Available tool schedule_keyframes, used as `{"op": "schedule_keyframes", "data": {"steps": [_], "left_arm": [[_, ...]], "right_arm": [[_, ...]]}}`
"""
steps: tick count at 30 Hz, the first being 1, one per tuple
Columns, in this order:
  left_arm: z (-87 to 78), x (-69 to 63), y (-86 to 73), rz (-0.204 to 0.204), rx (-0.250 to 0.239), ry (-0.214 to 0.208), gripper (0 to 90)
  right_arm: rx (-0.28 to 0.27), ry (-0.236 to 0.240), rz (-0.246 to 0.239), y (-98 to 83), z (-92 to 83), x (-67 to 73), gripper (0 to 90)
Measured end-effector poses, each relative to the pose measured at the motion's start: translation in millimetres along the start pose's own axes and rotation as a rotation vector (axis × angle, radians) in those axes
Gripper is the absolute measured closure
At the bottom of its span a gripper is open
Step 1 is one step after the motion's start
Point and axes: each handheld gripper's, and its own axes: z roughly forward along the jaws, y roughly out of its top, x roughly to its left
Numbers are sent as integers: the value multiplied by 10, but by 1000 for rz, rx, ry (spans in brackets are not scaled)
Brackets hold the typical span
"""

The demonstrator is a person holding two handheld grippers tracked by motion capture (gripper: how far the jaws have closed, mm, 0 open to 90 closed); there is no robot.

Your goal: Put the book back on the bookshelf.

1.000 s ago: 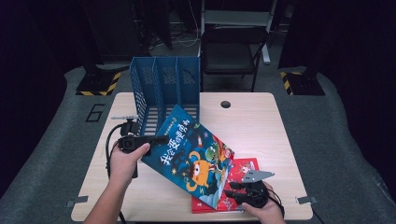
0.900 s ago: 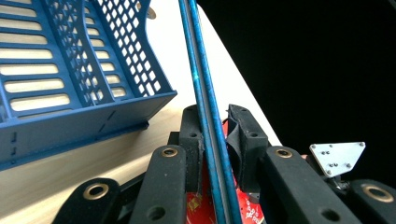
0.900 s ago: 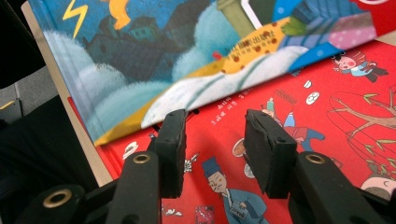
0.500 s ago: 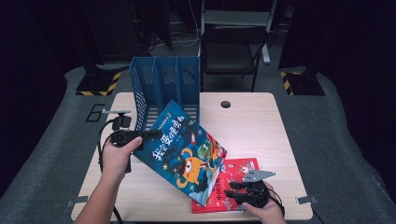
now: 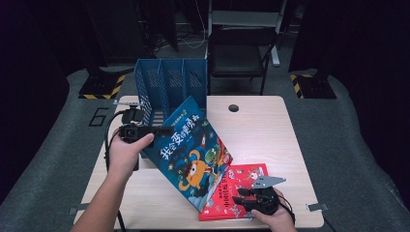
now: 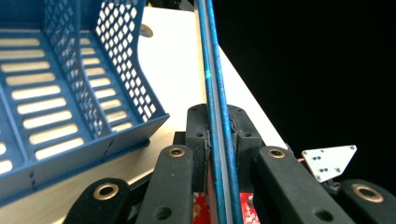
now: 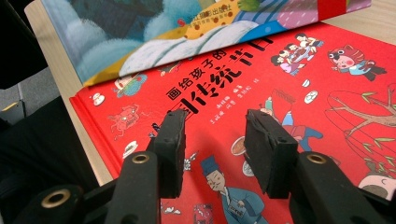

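A blue picture book (image 5: 193,150) stands tilted, its left edge lifted and its lower corner resting near a red picture book (image 5: 241,179) that lies flat at the table's front. My left gripper (image 5: 154,130) is shut on the blue book's upper left edge. In the left gripper view the thin blue book (image 6: 212,70) runs edge-on between the pads of my left gripper (image 6: 218,116), whose jaws have just been closing on it. My right gripper (image 5: 241,198) rests over the red book (image 7: 280,70). Seen close in its own view, my right gripper (image 7: 215,135) is open, with nothing between the pads.
A blue perforated file rack (image 5: 169,82) with upright dividers stands at the table's back left, just behind the raised book, and also shows as the file rack (image 6: 70,93) close by. The wooden table (image 5: 270,135) has a cable hole (image 5: 233,108). A black chair (image 5: 237,53) stands behind.
My left hand has lifted the blue book's gripped edge up and toward the rack, so the book tilts more steeply. The right gripper has stayed on the red book.
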Motion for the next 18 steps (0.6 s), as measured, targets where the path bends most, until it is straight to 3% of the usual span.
{"op": "schedule_keyframes", "data": {"steps": [1,3,6,18], "left_arm": [[0,0,0,0,0,0,814],[33,-127,40,49,4,5,815],[54,-216,32,76,-4,9,815],[97,-272,-63,75,10,6,804]], "right_arm": [[1,-1,-1,0,0,0,582],[1,0,-1,1,-2,-2,582],[-6,-6,-4,-1,-3,-14,582],[0,-8,-6,-1,-8,-20,576]]}}
